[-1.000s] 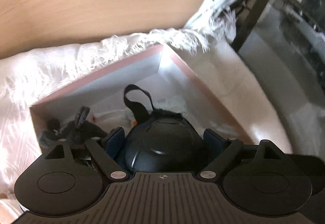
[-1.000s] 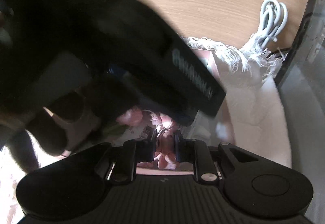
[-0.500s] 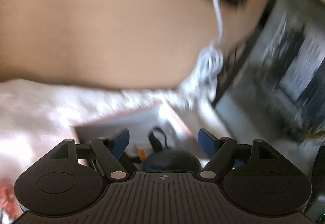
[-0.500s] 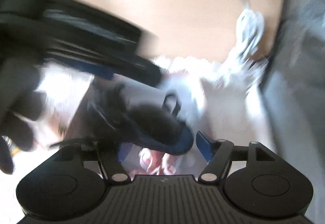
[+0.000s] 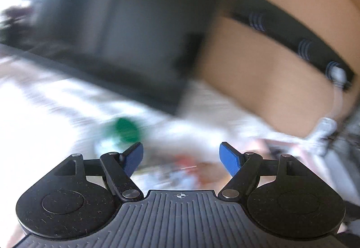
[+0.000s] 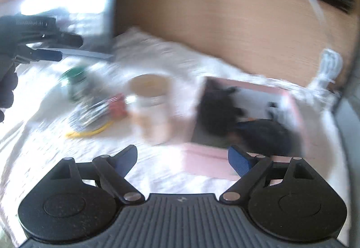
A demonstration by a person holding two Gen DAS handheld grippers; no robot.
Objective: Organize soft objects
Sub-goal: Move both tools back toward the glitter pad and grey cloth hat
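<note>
The left wrist view is heavily smeared. The left tongs (image 5: 181, 155) stand spread wide with nothing between the blue pads (image 5: 133, 158). Beyond them lies a white cloth (image 5: 45, 126) covering the tabletop, with a green-capped blur (image 5: 126, 130) just past the left pad and a reddish, multicoloured smear (image 5: 180, 167) between the pads' tips, too blurred to name. A large dark panel (image 5: 117, 30) fills the upper middle, and a tan wooden surface (image 5: 258, 72) carries a black strip (image 5: 292, 34) with a white cable (image 5: 337, 81) plugged in. This view shows no clear sight of the box.

The right wrist view is sharper and shows what the other does not. The right tongs (image 6: 182, 158) are opening, released, with nothing between them, only cloth (image 6: 157, 169) beneath. To the right sits a pink box (image 6: 202, 158) holding the soft things: a dark furry item (image 6: 216, 110) toward its left side and a rounded black-and-blue item (image 6: 265, 133) lower right, both inside it. Left of the box stands a pale cup (image 6: 150, 104), then a small red object (image 6: 117, 106), a yellow cord (image 6: 87, 133), and a green-capped container (image 6: 75, 81). At the far left edge a gloved hand (image 6: 9, 45) holds the left tongs (image 6: 56, 45) over the cloth. A coiled white cable (image 6: 328, 65) lies beyond the box's far right corner.
</note>
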